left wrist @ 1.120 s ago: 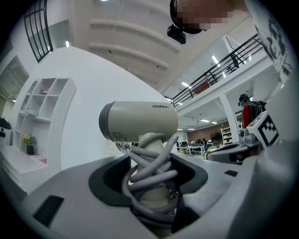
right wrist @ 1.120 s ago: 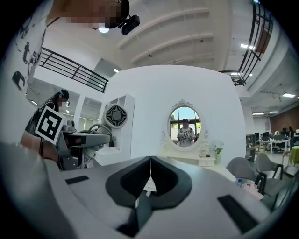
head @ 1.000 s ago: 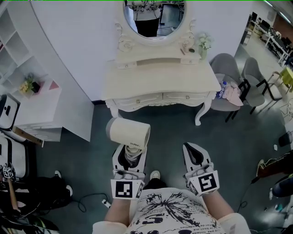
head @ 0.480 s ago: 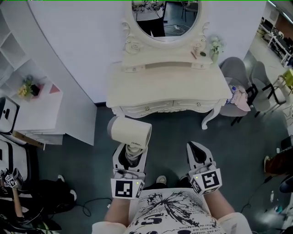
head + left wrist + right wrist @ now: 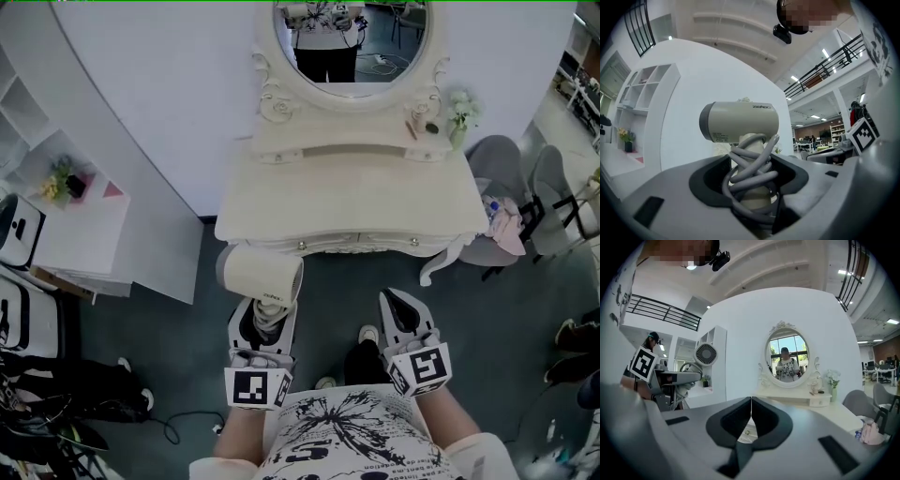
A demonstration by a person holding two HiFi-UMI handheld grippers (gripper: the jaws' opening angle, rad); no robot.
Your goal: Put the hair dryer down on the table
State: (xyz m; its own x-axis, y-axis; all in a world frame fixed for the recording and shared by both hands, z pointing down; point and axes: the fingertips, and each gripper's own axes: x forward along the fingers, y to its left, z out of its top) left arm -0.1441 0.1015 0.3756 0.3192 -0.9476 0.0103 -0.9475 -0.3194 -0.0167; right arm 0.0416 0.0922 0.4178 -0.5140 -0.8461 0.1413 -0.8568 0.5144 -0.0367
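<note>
Holding the dryer [image 5: 261, 272] in the left gripper [image 5: 265, 314] here, jaws spread pretty wide and clamped on the handle [image 5: 756, 205], with the grey cord [image 5: 754, 164] wound round it and squeezed in between the pads too. The barrel sits on top, lying crosswise. The dryer is up in the air just off the front left corner of the table [image 5: 375, 197], more over the floor [image 5: 328, 291] than over the top, so I'd say the put-down hasn't started yet

The right gripper [image 5: 398, 305] is closed with nothing in it, parked off to the side. I'd keep it there

How I'd do it: push the left one forward until the whole dryer is over bare tabletop, not just the nose. The middle of the top looks free. The small stuff and the flowers [image 5: 459, 111] are at the back by the mirror [image 5: 349, 37], so stay short of those. It probably won't stand on that handle, so tip it and lay it on its side, coming down slow until barrel and handle both rest on the wood. Only then let the jaws go, and pull back along the handle so the cord loops don't hook on a jaw and drag it off the edge
</note>
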